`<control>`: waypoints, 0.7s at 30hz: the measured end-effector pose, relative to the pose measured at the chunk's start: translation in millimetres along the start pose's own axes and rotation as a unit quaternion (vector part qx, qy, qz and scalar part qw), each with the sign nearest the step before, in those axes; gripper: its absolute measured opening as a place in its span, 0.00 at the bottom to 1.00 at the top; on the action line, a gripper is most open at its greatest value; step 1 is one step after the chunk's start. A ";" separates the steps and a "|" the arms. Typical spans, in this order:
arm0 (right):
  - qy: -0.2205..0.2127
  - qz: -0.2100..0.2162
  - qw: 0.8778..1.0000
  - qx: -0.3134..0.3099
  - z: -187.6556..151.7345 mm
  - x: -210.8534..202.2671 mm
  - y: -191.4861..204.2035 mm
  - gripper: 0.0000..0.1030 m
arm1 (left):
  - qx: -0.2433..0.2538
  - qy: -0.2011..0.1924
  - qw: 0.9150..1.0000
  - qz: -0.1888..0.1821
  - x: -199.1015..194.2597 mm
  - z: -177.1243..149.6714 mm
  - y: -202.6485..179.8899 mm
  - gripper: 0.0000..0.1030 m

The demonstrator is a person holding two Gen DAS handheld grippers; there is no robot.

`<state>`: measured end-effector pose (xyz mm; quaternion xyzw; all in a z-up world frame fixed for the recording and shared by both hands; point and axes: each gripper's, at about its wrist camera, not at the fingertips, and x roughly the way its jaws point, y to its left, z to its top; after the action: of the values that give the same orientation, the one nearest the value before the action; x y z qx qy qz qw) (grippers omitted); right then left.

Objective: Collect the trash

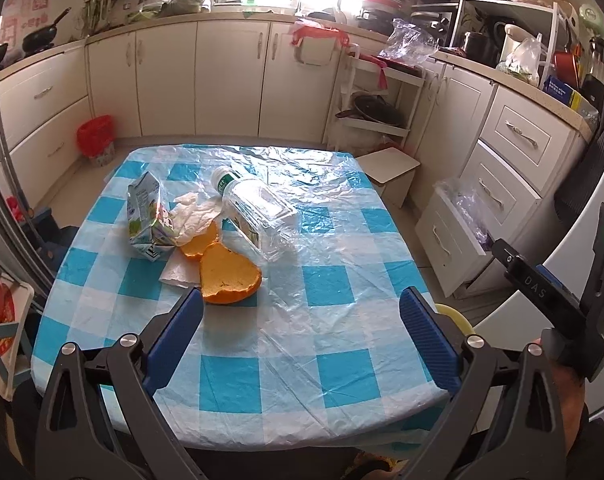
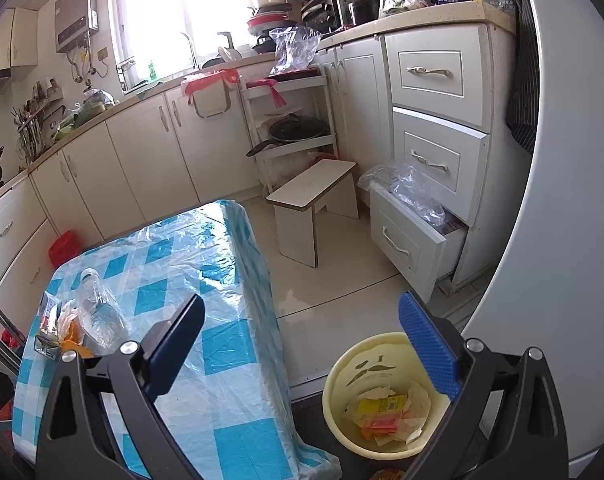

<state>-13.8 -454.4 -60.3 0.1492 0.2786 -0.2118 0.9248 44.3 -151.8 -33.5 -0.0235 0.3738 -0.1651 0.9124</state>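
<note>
The checked table (image 1: 333,280) is bare near its front edge, under the spread, empty left gripper (image 1: 302,316); right gripper (image 2: 302,320) likewise.

carton (image 1: 146,216), tissue (image 1: 194,212), peels (image 1: 230,276), bottle (image 1: 254,216) clustered on table (image 1: 321,360); bin (image 2: 341,376) on floor beside table
</note>
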 end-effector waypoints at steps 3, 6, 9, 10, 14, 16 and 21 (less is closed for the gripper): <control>-0.003 0.001 1.000 -0.001 0.3 -1.1 1.5 0.91 | -0.006 -0.002 1.000 -0.001 1.8 -1.1 1.9 0.92; -0.004 0.003 1.000 -0.004 -0.5 -0.6 3.8 0.91 | -0.003 0.000 1.000 0.003 4.2 -1.9 1.4 0.92; -0.006 0.005 1.000 -0.006 -0.4 -1.7 6.1 0.91 | 0.000 -0.001 1.000 0.005 4.5 -1.7 0.6 0.92; -0.006 0.006 1.000 -0.007 -0.1 -1.9 6.3 0.91 | 0.000 -0.001 1.000 0.004 4.4 -1.7 0.7 0.92; -0.006 0.008 1.000 -0.009 0.3 -2.4 7.5 0.91 | -0.005 0.001 1.000 0.002 4.5 -1.5 1.5 0.92; -0.006 0.009 1.000 -0.009 0.8 -2.6 7.6 0.91 | -0.007 0.001 1.000 0.000 4.0 -1.6 2.2 0.92; -0.007 0.010 1.000 -0.011 1.1 -4.1 9.5 0.91 | -0.006 0.000 1.000 -0.004 1.6 -2.1 0.8 0.92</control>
<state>-11.9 -445.3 -55.6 0.1403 0.2725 -0.2006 0.9305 44.2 -151.3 -36.2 -0.0299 0.3751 -0.1663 0.9115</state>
